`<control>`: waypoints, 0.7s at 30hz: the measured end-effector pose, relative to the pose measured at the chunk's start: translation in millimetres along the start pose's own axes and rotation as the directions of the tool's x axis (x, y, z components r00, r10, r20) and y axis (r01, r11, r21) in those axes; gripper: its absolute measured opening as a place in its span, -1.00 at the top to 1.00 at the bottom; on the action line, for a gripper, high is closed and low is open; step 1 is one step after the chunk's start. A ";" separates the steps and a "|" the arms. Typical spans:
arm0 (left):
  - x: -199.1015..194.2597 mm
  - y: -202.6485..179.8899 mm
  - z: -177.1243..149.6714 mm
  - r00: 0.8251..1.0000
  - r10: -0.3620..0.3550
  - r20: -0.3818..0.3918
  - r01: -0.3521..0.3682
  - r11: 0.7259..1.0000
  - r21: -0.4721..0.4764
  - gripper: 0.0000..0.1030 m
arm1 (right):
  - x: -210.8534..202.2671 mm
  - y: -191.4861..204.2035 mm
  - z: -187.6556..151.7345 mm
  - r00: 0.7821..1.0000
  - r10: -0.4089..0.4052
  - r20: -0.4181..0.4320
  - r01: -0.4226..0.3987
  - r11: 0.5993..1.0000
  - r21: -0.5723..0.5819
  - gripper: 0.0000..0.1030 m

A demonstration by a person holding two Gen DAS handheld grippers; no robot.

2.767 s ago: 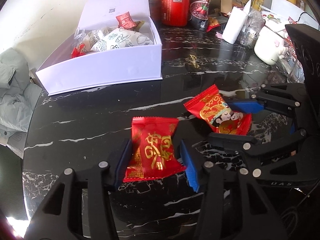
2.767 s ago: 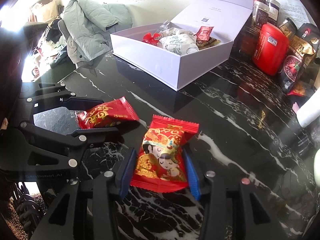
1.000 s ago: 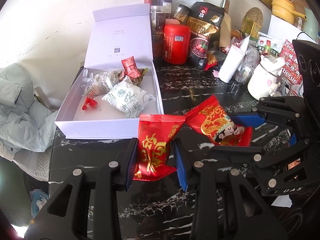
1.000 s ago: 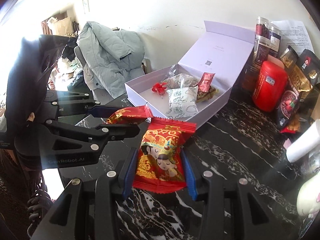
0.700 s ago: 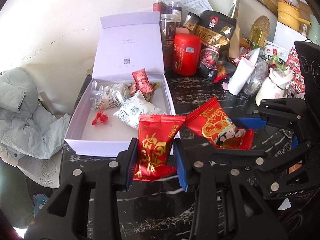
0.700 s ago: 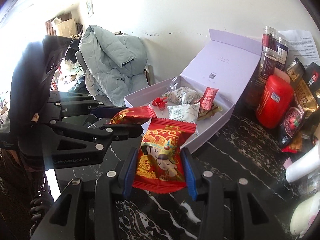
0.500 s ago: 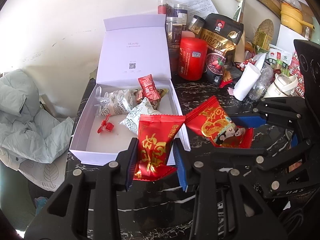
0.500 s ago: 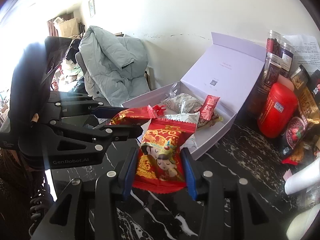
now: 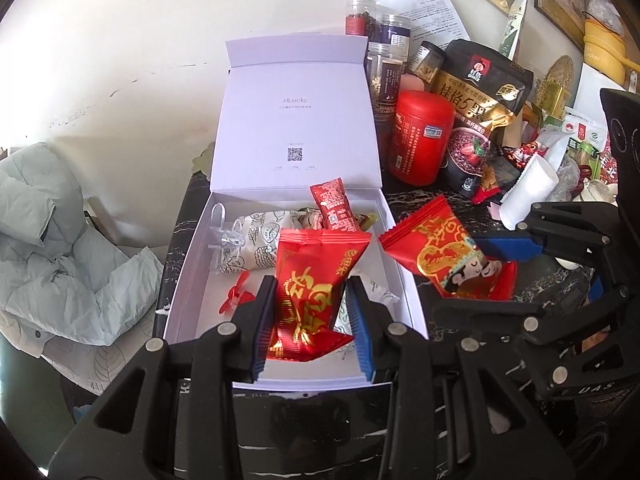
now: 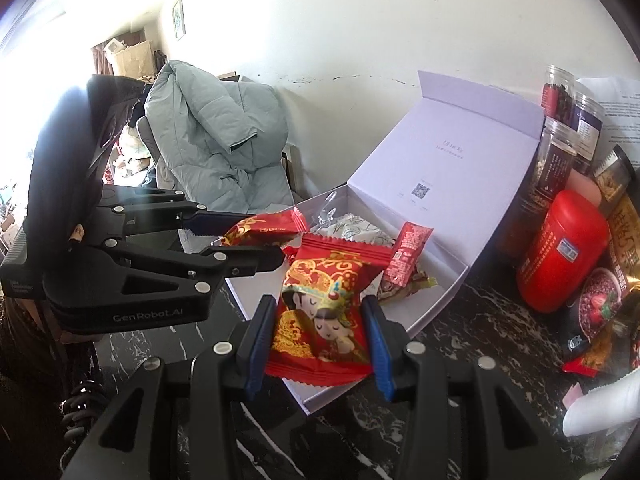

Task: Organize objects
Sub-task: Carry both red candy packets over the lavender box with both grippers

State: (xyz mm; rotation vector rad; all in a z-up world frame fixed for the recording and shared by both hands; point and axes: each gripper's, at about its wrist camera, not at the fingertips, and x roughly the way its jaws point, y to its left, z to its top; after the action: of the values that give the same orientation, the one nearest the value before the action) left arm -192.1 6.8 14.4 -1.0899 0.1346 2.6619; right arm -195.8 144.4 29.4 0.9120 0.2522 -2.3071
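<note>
My left gripper (image 9: 310, 320) is shut on a red packet with gold characters (image 9: 310, 284), held in the air over the open white box (image 9: 406, 280). My right gripper (image 10: 320, 332) is shut on a red packet with cartoon figures (image 10: 324, 308), just above the box's (image 10: 440, 300) near corner. In the left wrist view the right gripper (image 9: 472, 276) and its figure packet (image 9: 444, 260) hang beside the box's right wall. In the right wrist view the left gripper (image 10: 248, 246) holds its gold-character packet (image 10: 264, 228) at the box's left edge. Patterned white pouches (image 9: 260, 244), a small red sachet (image 9: 334, 204) and a red bow (image 9: 236, 298) lie in the box.
The box lid (image 9: 296, 120) stands upright at the back. A red canister (image 9: 422, 136), jars (image 9: 386, 76), a black oats bag (image 9: 480, 120) and other clutter crowd the black marble table (image 10: 440, 420) to the right. A pale green jacket (image 9: 48, 248) lies on a chair to the left.
Both grippers have carried their packets off the table's front area to the white box, which now lies right under the left packet. Neither grip has changed.
</note>
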 end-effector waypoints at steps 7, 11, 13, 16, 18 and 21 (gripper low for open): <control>24.4 12.6 16.5 1.000 0.020 -0.010 -0.020 1.000 -0.019 0.36 | 16.4 -25.7 19.0 1.000 -0.012 0.014 0.011 0.999 0.036 0.14; 35.6 20.6 26.4 0.999 0.053 -0.006 -0.054 0.998 -0.027 0.36 | 24.7 -36.1 30.0 1.000 -0.017 0.024 0.016 0.999 0.043 0.14; 41.0 26.0 32.5 0.998 0.056 -0.002 -0.056 0.998 -0.034 0.36 | 30.1 -40.0 35.2 1.000 -0.015 0.027 0.013 0.999 0.042 0.14; 52.6 33.1 38.4 0.997 0.078 -0.012 -0.078 0.996 -0.042 0.36 | 40.9 -45.3 42.0 1.000 -0.011 0.027 0.010 0.999 0.043 0.14; 60.2 34.3 41.0 0.991 0.137 -0.013 -0.137 0.990 -0.032 0.36 | 47.9 -48.3 46.5 1.000 -0.007 0.022 0.005 0.999 0.045 0.14; 70.2 39.2 45.0 0.989 0.150 -0.011 -0.150 0.988 -0.043 0.36 | 59.4 -53.0 53.2 1.000 -0.013 0.021 0.011 0.998 0.054 0.14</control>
State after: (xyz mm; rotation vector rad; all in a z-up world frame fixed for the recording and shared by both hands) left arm -281.4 -8.3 -3.2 -1.1458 0.1668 2.8060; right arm -291.2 135.8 26.3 0.9142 0.1883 -2.3433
